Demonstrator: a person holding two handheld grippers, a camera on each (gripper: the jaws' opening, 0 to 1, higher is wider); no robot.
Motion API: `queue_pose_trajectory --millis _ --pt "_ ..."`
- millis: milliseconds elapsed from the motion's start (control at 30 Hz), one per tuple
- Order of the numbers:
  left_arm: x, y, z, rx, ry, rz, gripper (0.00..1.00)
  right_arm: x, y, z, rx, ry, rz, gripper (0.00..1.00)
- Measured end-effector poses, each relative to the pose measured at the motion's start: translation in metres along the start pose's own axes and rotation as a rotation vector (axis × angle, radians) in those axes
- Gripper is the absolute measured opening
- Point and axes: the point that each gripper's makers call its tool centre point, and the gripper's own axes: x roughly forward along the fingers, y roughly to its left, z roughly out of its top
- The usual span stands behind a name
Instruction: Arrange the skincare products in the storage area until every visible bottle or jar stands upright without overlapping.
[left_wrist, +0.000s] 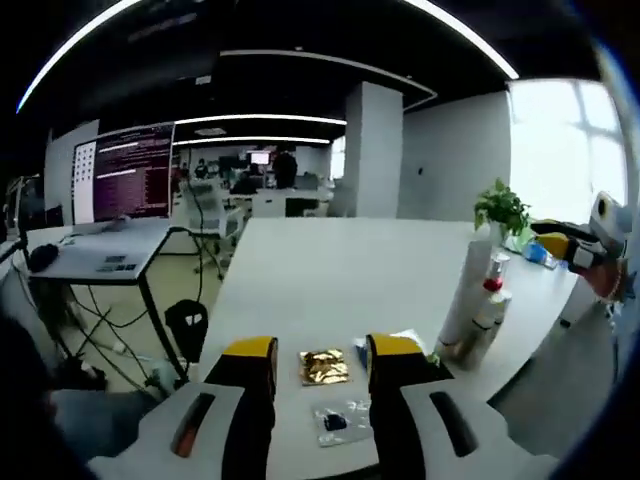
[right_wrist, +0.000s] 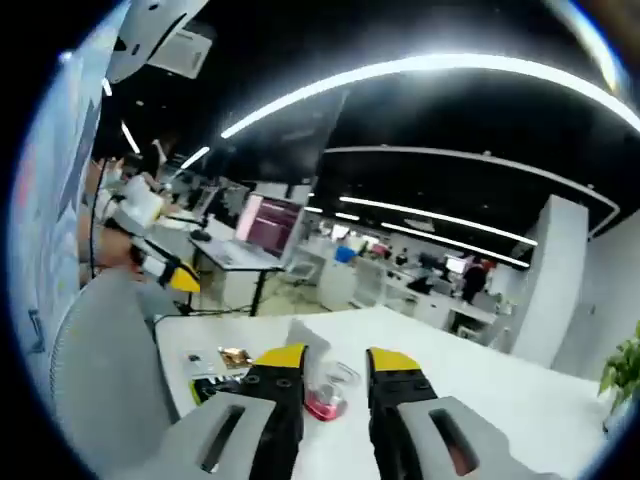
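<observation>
Tall white bottle (left_wrist: 466, 290) and red-collared spray bottle (left_wrist: 491, 300) upright, touching, at table's right edge. Gold sachet (left_wrist: 325, 366) and clear sachet (left_wrist: 340, 420) flat, near.

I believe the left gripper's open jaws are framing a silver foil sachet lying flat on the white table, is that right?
Not quite: the foil sachet is gold, not silver. The left gripper view shows it lying flat on the white table, between the open jaws of the left gripper, as you said.
</observation>
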Motion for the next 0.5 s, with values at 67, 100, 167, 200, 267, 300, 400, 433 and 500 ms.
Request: queue_pose_trajectory --millis 67,100,167,200,267,300,400,433,500 --pt "-0.002 -0.001 0.0 0.004 -0.021 0.021 0.36 -0.007 -0.023 -0.028 0.086 0.079 -0.098 0.41" --pt "-0.002 -0.001 0.0 0.003 -0.028 0.029 0.37 -0.01 -0.03 -0.042 0.141 0.111 -0.126 0.43" --pt "-0.003 -0.003 0.0 -0.005 -0.058 0.045 0.41 -0.014 -0.035 -0.062 0.236 0.144 -0.159 0.48" --pt "-0.003 -0.005 0.0 -0.001 -0.068 0.046 0.43 -0.014 -0.033 -0.064 0.249 0.133 -0.157 0.52" --pt "-0.003 -0.004 0.0 0.033 -0.076 0.063 0.5 -0.015 -0.032 -0.067 0.294 0.12 -0.175 0.62" --pt "-0.003 0.0 -0.001 0.065 -0.075 0.091 0.52 -0.015 -0.028 -0.065 0.341 0.093 -0.182 0.64" --pt "-0.005 0.004 0.0 0.06 -0.089 0.117 0.55 -0.011 -0.013 -0.052 0.421 0.023 -0.135 0.64" --pt "-0.006 0.005 0.001 0.05 -0.098 0.116 0.57 -0.011 -0.005 -0.049 0.412 0.023 -0.102 0.64" --pt "-0.007 0.008 -0.001 0.035 -0.098 0.116 0.58 -0.01 0.003 -0.053 0.408 0.041 -0.079 0.63"
